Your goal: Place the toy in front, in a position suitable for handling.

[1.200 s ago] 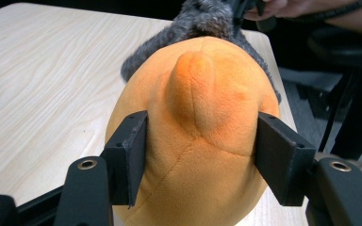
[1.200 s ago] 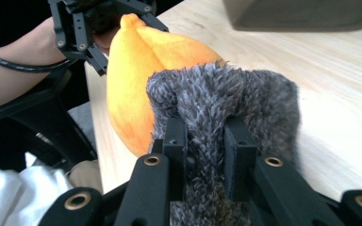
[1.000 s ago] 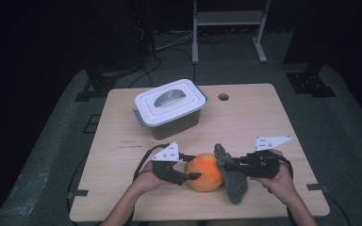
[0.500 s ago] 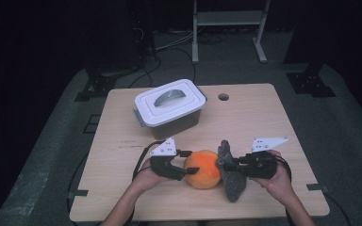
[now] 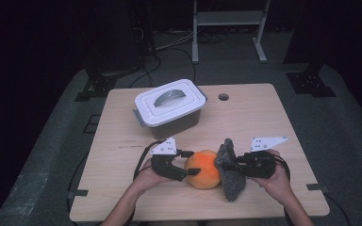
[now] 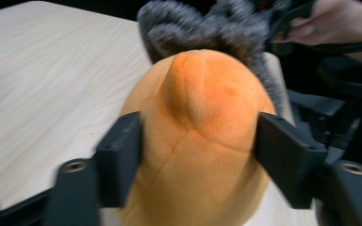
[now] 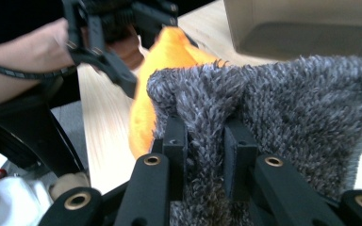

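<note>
A dark room with cables and a metal stand on the grey floor surrounds a light wooden bench (image 5: 245, 122), and at its far side sits a lidded white and grey plastic storage box (image 5: 170, 108), well apart from the fingers. Near the front edge, a round orange plush toy (image 5: 204, 168) lies between the two grippers. The left gripper (image 5: 183, 164) has its fingers (image 6: 118, 157) on either side of the toy; they have just been opening, and in the left gripper view they stand wide, flanking the orange body, with the left one blurred, so it is hard to tell whether they still press on it. The right gripper (image 5: 231, 165) has its fingers (image 7: 175, 150) drawn narrow, pinching a fold of shaggy grey microfibre cloth (image 5: 231, 172). That cloth lies against the toy's right side, touching it, and hangs down toward the bench just below the right fingers. The person's hands hold both grippers from the near edge.
</note>
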A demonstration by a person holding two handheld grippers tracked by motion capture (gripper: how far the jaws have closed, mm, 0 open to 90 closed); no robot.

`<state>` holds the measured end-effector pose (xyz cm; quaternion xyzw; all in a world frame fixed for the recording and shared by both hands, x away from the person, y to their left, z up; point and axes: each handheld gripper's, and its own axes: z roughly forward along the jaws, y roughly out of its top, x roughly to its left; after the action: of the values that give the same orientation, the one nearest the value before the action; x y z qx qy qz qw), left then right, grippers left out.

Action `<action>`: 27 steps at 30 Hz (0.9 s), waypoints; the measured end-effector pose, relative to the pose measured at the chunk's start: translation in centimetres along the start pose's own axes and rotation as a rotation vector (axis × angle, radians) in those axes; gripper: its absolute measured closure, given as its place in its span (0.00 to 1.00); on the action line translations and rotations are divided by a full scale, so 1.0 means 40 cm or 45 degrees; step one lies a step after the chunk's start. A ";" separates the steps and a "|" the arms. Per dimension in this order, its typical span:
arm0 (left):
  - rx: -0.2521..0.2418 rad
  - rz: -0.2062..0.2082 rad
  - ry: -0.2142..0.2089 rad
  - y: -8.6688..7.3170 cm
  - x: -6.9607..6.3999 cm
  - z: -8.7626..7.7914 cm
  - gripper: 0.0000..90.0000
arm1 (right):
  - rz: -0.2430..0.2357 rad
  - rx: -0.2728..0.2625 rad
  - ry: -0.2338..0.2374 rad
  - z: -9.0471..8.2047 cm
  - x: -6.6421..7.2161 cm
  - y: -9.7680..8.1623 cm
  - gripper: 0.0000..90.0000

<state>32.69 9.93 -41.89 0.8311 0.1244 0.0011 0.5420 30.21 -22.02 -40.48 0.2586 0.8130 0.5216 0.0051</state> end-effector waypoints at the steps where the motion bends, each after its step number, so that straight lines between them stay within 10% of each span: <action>1: 0.023 -0.003 -0.024 -0.006 0.000 0.010 0.20 | 0.006 0.012 -0.012 -0.006 -0.004 -0.006 0.82; 10: 0.030 0.089 0.051 0.002 -0.022 0.024 0.51 | -0.005 -0.050 0.007 -0.029 0.009 0.018 0.82; 27: 0.049 0.092 0.061 0.016 -0.028 0.013 0.45 | -0.063 0.012 0.055 0.011 0.029 0.022 0.82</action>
<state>31.81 8.97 -41.39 0.8451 0.1071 0.0382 0.5224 29.70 -20.86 -39.63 0.2271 0.8216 0.5228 -0.0007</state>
